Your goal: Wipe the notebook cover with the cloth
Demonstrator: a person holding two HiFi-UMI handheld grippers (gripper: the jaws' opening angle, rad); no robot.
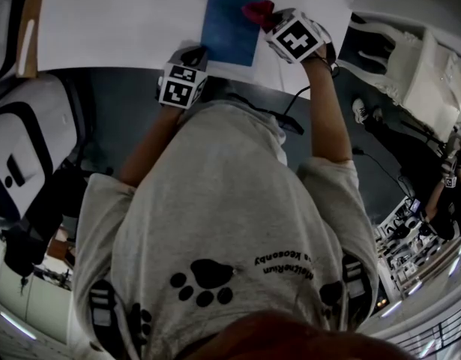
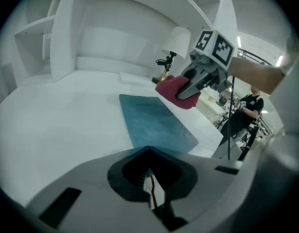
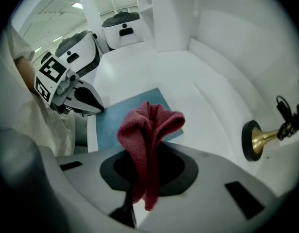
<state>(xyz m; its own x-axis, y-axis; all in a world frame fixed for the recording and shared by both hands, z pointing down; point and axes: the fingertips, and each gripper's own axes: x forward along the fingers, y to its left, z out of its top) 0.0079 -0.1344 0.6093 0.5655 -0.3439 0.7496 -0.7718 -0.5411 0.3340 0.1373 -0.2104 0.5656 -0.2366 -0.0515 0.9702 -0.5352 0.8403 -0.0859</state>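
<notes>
**Desk:** Where does the notebook sit?

**Photographer:** The blue notebook (image 1: 230, 25) lies closed and flat on the white table (image 1: 103, 21), directly ahead of the person in the grey shirt (image 1: 230, 223).

**Desk:** And the cloth?

**Photographer:** The red cloth (image 3: 148, 127) is bunched up in the right gripper (image 3: 145, 176). Its jaws are clamped tight on the fabric, with folds standing up beyond them and a tail hanging below. From the head view the cloth is at the notebook's far right corner. No view settles whether it touches the cover or hangs just above it.

**Desk:** The other claw?

**Photographer:** The left gripper (image 2: 149, 152) has its jaws drawn together with nothing visible between them. The tips are at the notebook's near left edge. Whether they press on the cover cannot be told.

**Desk:** Anything around them?

**Photographer:** A lamp (image 2: 174, 45) with a white shade and a brass base stands on the table beyond the notebook, well clear of it. White shelving (image 2: 66, 38) rises behind the table.
</notes>
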